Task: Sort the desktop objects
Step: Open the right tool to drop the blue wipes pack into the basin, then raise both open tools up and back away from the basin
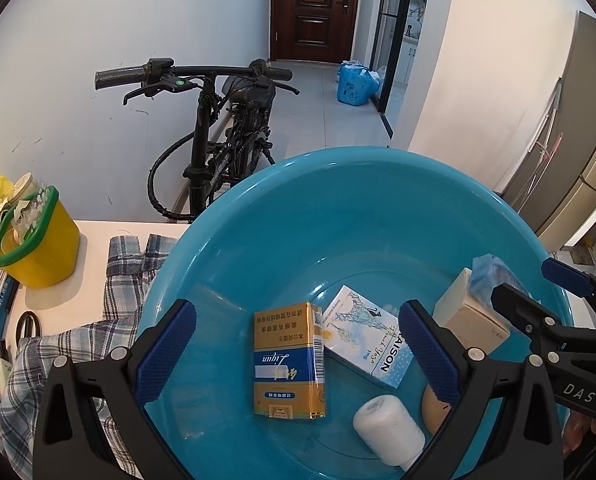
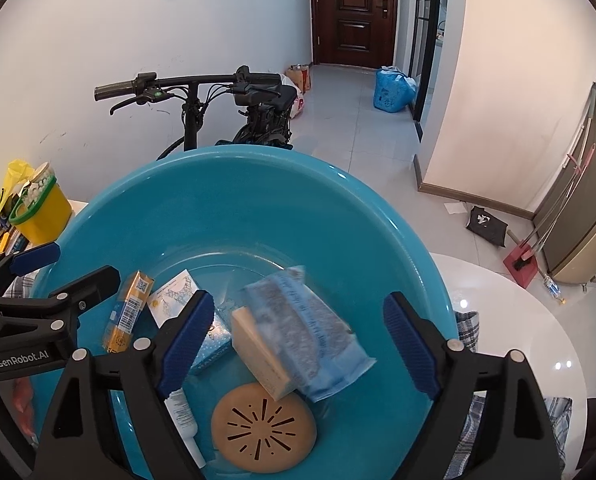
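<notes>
A blue basin [image 1: 337, 156] [image 2: 218, 156] fills both views. In it lie a yellow cigarette box [image 1: 288, 360] [image 2: 128, 312], a white-and-blue box [image 1: 365, 336] [image 2: 170, 296], a white bottle [image 1: 389, 424] [image 2: 182, 412] and a tan perforated disc [image 2: 264, 428]. A beige box with a blue packet [image 2: 298, 332] [image 1: 469, 320] sits tilted and blurred between the spread fingers of my right gripper [image 2: 298, 304] [image 1: 537, 286], touching neither pad. My left gripper [image 1: 298, 308] [image 2: 70, 268] is open over the basin's left side, holding nothing.
Left of the basin, a yellow bucket with a green rim [image 1: 42, 240] and scissors [image 1: 28, 324] stand on the white table [image 2: 517, 320]. A plaid cloth [image 1: 126, 264] lies under the basin. A bicycle [image 1: 218, 140] is parked behind the table.
</notes>
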The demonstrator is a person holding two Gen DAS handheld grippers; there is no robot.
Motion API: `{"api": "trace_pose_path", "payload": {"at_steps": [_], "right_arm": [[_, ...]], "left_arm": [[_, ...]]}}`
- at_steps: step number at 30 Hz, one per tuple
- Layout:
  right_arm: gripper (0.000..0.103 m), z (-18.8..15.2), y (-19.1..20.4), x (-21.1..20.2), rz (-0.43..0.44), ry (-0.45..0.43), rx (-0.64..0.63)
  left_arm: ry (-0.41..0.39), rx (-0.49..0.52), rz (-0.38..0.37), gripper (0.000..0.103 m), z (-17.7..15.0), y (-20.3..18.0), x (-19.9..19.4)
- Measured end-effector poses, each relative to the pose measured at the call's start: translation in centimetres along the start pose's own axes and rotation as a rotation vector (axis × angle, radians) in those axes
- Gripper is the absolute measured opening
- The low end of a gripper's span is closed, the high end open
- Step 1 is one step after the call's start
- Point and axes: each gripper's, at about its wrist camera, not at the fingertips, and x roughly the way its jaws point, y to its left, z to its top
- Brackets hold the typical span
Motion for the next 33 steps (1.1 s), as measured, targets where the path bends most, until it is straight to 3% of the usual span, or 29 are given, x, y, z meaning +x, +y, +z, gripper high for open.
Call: {"api": "trace_pose_path", "payload": {"at_steps": [8,17,21,25,29,33], "right_arm": [[0.089,0.2,-0.2,-0.7,-0.007,-0.020,0.002],[0.089,0.5,0.0,-3.5,-0.033,-0.126,0.015],[0.089,0.7,0.5,-5.6,-0.040,-0.182,0.011],[0.091,0.5,1.8,-9.4,-0.041,-0.299,-0.012],[0.093,0.1,2.5,-12.4,-0.111,-0.391,-0.026],[0.096,-0.1,2.7,-14.3,-0.115,-0.445,-0.022]], "left_arm": [[-0.044,0.006,-0.013,0.103,0.3,0.1,-1.1],[-0.158,-0.033,-0.019,0.103,1.0,1.4,-3.7],[-0.244,-0.011,-0.013,0.103,1.1,1.2,-5.8],[-0.355,-0.008,-0.023,0.103,0.9,1.0,-8.8],[-0.452,0.011,-0.037,0.103,0.6,0.9,-11.9],[-0.528,-0.033,-0.075,0.103,0.3,1.6,-14.4]]}}
